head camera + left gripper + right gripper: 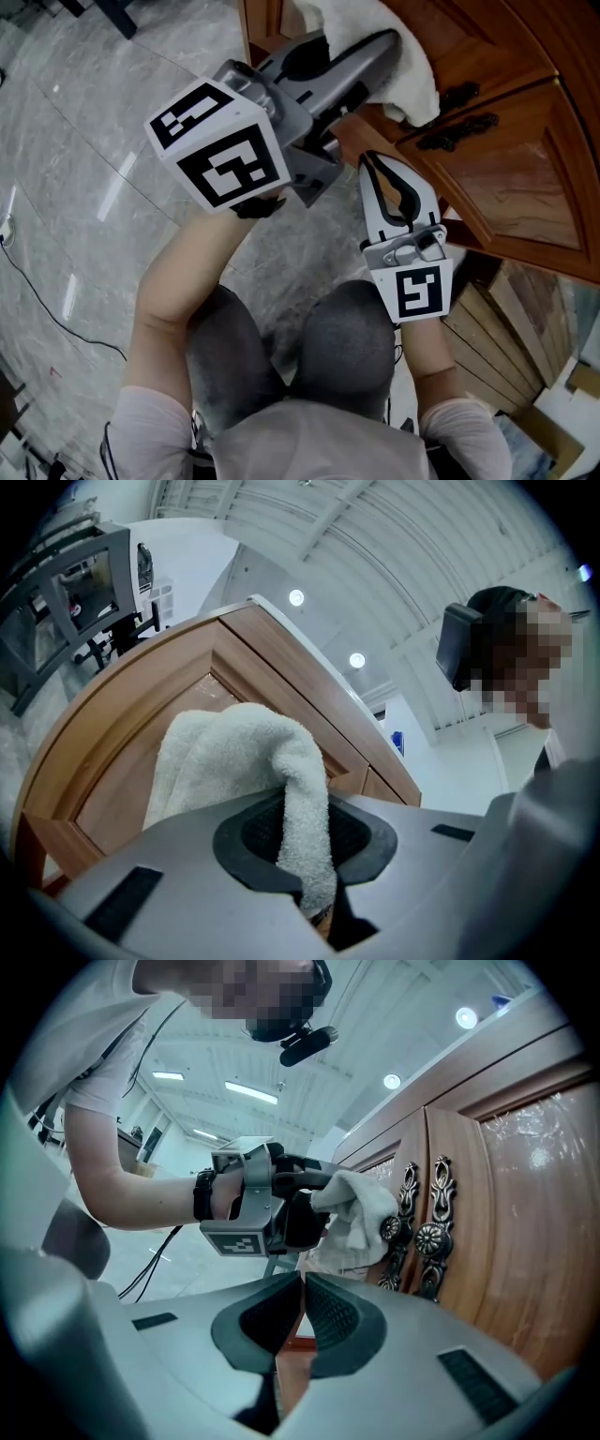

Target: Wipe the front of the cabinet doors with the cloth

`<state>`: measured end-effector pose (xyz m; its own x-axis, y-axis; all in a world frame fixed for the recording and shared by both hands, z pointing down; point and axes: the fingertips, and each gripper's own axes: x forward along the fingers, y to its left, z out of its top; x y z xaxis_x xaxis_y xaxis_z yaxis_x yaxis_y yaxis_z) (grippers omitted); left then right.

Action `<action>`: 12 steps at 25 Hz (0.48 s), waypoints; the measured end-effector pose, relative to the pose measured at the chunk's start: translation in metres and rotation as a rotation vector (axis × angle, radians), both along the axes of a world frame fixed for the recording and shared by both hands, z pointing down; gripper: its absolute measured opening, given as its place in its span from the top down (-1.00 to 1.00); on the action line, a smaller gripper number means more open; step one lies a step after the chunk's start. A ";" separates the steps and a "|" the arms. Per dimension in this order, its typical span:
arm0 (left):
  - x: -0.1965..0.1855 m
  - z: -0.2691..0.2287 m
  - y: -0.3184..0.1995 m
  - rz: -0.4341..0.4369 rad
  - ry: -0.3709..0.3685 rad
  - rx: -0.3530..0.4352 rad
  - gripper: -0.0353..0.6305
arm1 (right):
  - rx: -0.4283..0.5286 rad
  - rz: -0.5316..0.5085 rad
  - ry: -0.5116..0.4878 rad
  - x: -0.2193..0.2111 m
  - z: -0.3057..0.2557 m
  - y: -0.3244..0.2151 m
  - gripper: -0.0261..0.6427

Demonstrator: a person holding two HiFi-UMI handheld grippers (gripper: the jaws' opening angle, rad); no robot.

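Noting the left gripper [380, 52] at the top centre of the head view, jaws pinched on a fold of the cloth [412, 66]; its own view confirms this, a strand of the cloth [305, 846] running down between the closed pads of the left gripper [309, 892] while the bulk is bunched above them in front of a wooden panel. The cloth sits at the upper right of the head view against the cabinet doors [525, 178], just beside the dark ornate handles [459, 131]; in the right gripper view it lies in mid-frame, touching the nearer of the handles [422, 1232], though firm contact with the wood itself cannot be confirmed. The right gripper [386, 173] hangs at centre frame, near the doors but apart from the cloth; its own view shows the right gripper [302, 1316] with jaws pressed together on nothing. The person crouches, knees [347, 347] at lower centre, marble floor [75, 141] to the left. Assessment: wiping appears to be under way around the handle area; the wood shows no streak or change of sheen to separate wiped from unwiped surface, so the share completed cannot be stated; the broad panel of the cabinet doors [534, 1194] at right frame is judged likely outstanding.
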<state>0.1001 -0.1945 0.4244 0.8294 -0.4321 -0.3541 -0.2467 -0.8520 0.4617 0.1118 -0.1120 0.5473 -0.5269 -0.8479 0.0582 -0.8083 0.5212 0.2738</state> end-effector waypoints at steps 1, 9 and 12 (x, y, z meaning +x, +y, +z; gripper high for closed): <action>0.002 0.001 0.001 0.011 -0.002 -0.002 0.72 | -0.001 -0.001 -0.002 -0.002 0.000 -0.001 0.80; -0.024 0.017 -0.014 -0.040 -0.040 -0.016 0.72 | -0.005 -0.003 0.000 -0.002 0.001 -0.001 0.80; -0.058 0.029 -0.034 -0.122 -0.077 -0.027 0.72 | -0.005 -0.005 0.003 -0.005 0.001 -0.002 0.80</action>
